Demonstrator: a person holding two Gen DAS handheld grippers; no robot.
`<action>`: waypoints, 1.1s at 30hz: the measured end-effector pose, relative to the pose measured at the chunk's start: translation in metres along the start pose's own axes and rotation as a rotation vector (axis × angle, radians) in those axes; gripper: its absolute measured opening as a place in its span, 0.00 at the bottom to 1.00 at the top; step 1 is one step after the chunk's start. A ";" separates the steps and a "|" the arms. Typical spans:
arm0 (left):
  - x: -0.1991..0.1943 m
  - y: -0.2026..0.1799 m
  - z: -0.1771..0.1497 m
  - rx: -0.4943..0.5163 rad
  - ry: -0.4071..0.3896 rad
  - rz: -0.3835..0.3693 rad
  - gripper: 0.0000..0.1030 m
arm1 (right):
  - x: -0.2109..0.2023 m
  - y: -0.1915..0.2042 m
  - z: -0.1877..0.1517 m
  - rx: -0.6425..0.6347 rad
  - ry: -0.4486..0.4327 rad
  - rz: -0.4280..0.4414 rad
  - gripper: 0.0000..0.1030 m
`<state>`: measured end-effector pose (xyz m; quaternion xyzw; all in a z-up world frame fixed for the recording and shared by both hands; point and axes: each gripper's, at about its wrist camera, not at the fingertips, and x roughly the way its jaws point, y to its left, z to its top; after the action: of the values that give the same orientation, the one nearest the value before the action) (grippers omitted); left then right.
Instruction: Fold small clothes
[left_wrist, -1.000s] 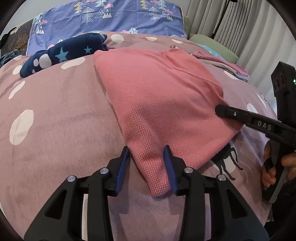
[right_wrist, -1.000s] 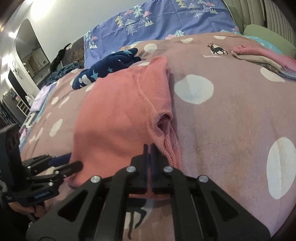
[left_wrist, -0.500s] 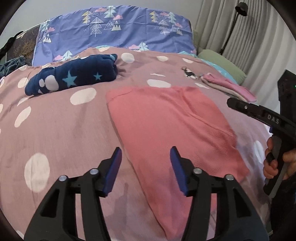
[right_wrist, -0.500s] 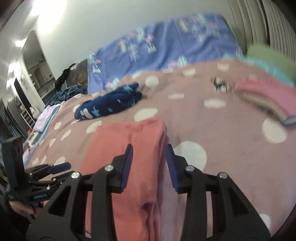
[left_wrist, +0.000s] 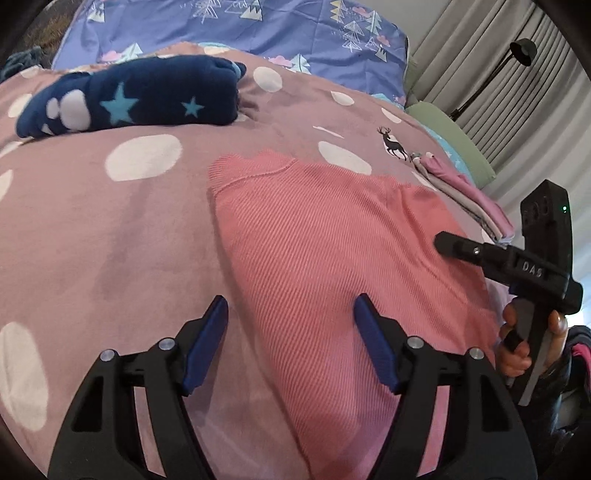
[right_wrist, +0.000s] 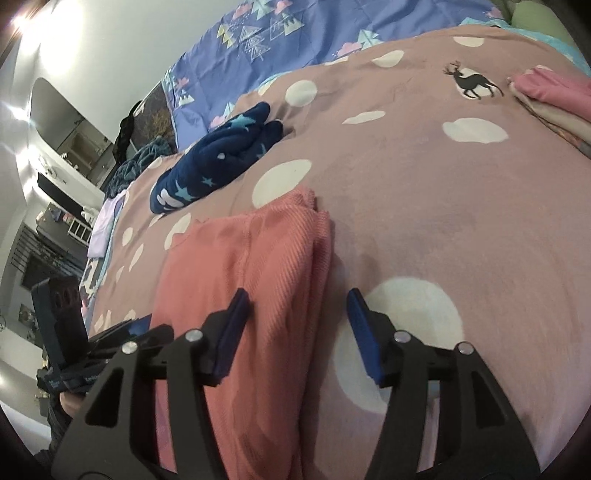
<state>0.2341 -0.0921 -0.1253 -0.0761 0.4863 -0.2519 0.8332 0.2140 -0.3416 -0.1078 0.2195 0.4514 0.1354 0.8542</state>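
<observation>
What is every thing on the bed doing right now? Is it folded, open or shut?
pink top: folded, lying flat on the blanket, let go.
left gripper: open, jaws just widened, gripping nothing.
right gripper: open, jaws just widened, over the top's edge.
navy star garment: bundled, not flat.
pile of clothes: folded, stacked.

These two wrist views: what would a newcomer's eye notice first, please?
The coral pink garment lies folded on the dotted mauve blanket, filling the middle of both views. Both the left gripper and the right gripper hang open over its near edge, holding nothing. Behind it lies a navy star-patterned garment, and folded clothes are stacked at the right.
</observation>
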 end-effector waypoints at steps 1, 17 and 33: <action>0.003 0.000 0.002 0.000 0.003 -0.007 0.69 | 0.003 0.001 0.002 -0.003 0.001 -0.002 0.55; 0.019 0.004 0.018 0.014 -0.020 -0.085 0.52 | 0.013 -0.012 0.002 -0.005 0.043 0.076 0.40; 0.024 -0.001 0.019 0.045 -0.014 -0.081 0.65 | 0.016 -0.002 0.002 -0.044 0.051 0.113 0.61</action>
<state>0.2599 -0.1069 -0.1341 -0.0787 0.4710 -0.2958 0.8273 0.2243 -0.3373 -0.1194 0.2222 0.4566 0.1991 0.8382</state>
